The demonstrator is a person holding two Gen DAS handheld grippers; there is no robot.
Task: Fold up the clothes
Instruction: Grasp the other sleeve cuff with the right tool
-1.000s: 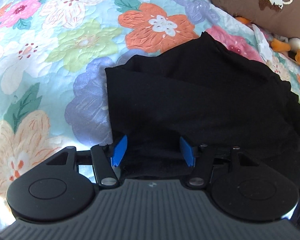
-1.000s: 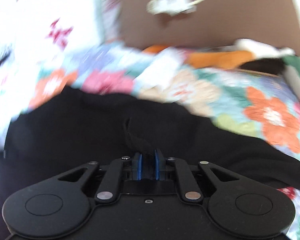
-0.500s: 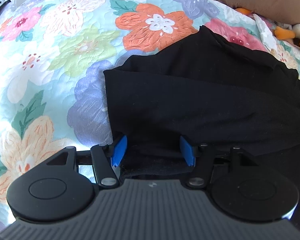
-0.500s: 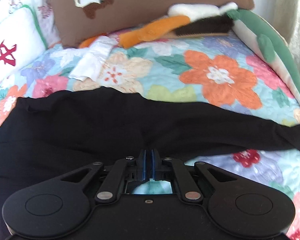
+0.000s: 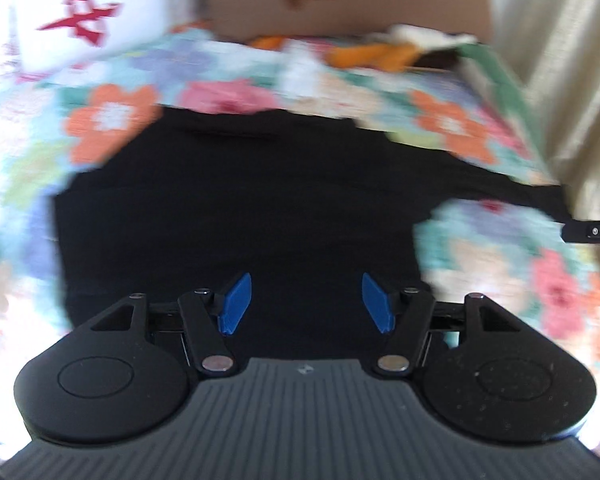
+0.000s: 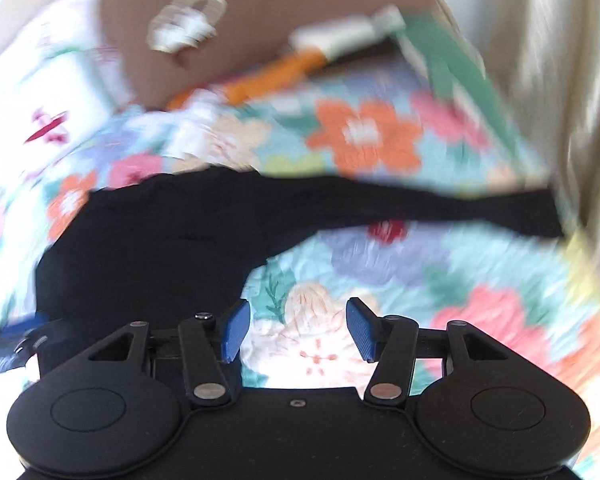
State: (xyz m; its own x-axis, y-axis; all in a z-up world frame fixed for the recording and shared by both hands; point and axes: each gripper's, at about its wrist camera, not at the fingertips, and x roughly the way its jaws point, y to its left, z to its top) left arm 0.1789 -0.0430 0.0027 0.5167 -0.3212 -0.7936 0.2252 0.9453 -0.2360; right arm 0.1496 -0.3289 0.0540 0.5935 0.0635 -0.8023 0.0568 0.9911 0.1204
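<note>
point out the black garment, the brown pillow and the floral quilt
black garment (image 5: 236, 208), left wrist view, middle of its body
brown pillow (image 5: 400, 4), left wrist view, plain front face
floral quilt (image 6: 420, 264), right wrist view, bare patch below the sleeve

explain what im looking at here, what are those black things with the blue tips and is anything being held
Those are two hand-held grippers, tools a person carries, one in each hand; no robot arm is involved. Each picture comes from a camera mounted on one gripper, looking forward between its two blue-padded fingers. The left gripper hovers open over a black cloth garment that lies spread on a flowered quilted bedspread. The right gripper is also open, over bare bedspread, with the garment's long sleeve stretching ahead. Nothing is held. A brown cushion and a white pillow with a red mark sit at the far end. Both pictures are motion-blurred.
</note>
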